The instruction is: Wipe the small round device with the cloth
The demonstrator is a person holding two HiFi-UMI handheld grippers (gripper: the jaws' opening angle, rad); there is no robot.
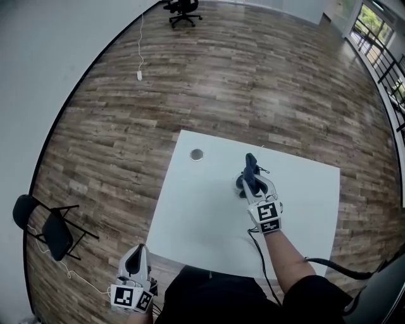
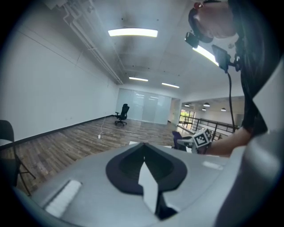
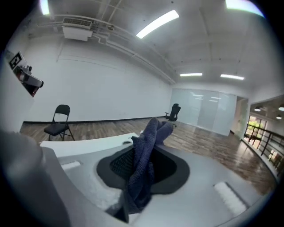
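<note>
- Left gripper (image 1: 135, 266) sits low at 7 o'clock, off the desk, its fingers (image 2: 126, 168) together and empty.
- Right gripper (image 1: 256, 185) has its fingers clamped on the bunched dark cloth (image 1: 251, 169).
- Small round device (image 1: 240, 184) is mid-desk, mostly hidden under that cloth, only a rim peeking out.
- White desk (image 1: 202, 215) has a round hole (image 1: 197, 154) at 10 o'clock.
- Wood floor (image 1: 253, 82) all round, with a folding chair (image 1: 50, 231) at 9 o'clock and an office chair (image 1: 183, 11) far off at 12.
</note>
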